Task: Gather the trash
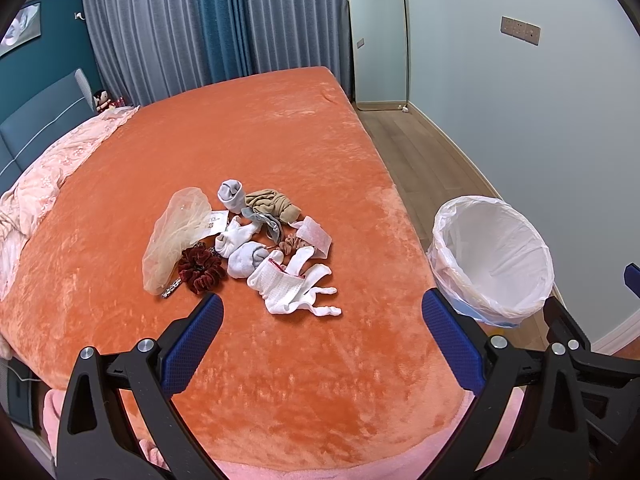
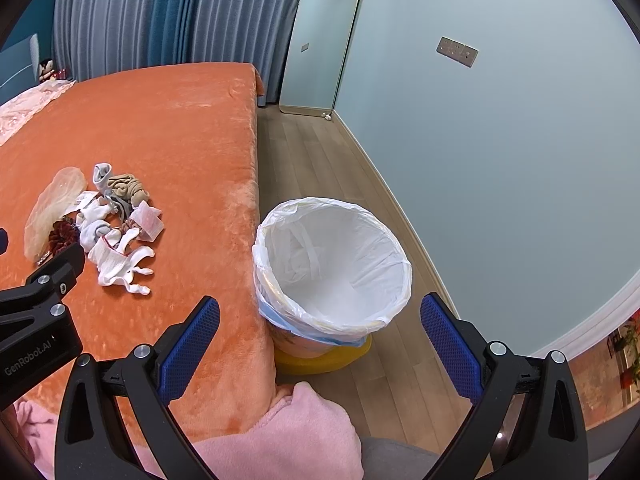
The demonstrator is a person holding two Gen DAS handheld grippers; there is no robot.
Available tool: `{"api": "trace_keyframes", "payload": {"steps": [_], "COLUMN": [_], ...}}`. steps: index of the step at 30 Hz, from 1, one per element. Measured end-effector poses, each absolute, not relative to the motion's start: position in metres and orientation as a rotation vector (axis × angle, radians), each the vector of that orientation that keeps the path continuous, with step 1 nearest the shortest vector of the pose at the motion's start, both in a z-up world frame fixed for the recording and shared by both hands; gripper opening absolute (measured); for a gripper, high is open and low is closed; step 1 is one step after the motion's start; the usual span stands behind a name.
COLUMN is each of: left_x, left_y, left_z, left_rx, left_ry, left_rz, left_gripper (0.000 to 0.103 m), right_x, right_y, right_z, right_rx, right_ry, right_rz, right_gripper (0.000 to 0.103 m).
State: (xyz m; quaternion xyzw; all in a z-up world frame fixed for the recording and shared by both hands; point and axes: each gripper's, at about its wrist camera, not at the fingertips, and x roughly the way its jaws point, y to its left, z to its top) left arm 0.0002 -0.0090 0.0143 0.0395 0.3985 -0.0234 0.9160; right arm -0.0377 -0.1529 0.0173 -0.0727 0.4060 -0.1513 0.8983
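Right wrist | trash bin beside bed | sock pile apart

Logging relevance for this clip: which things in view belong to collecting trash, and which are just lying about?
Job:
lined bin
plastic wrapper
paper tag
clear bag
left gripper
right gripper

Lying about:
white socks
red scrunchie
tan stockings
pink quilt
mirror

Orange bed, grey-blue curtains, perhaps a leaning mirror

Bare orange bed surrounds the clutter pile; the open bin stands unobstructed beside the bed edge.
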Motion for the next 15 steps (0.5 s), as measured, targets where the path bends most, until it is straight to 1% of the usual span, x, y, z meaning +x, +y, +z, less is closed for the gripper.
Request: {"api": "trace_keyframes", "payload": {"steps": [15], "left_x": [-0.0002], "left_y": [-0.0086], "left_z": [0.014], "left_rx": [0.08], "left_ry": [0.818], "left_rz": [-0.05], "left_gripper": [0.094], "right_x": [-0.0388], "right_y": [-0.1533], "right_z": [0.0187], "right_rx": [-0.152], "right_ry": [0.835], "right_rz": [-0.314], "right_gripper": [0.096]}}
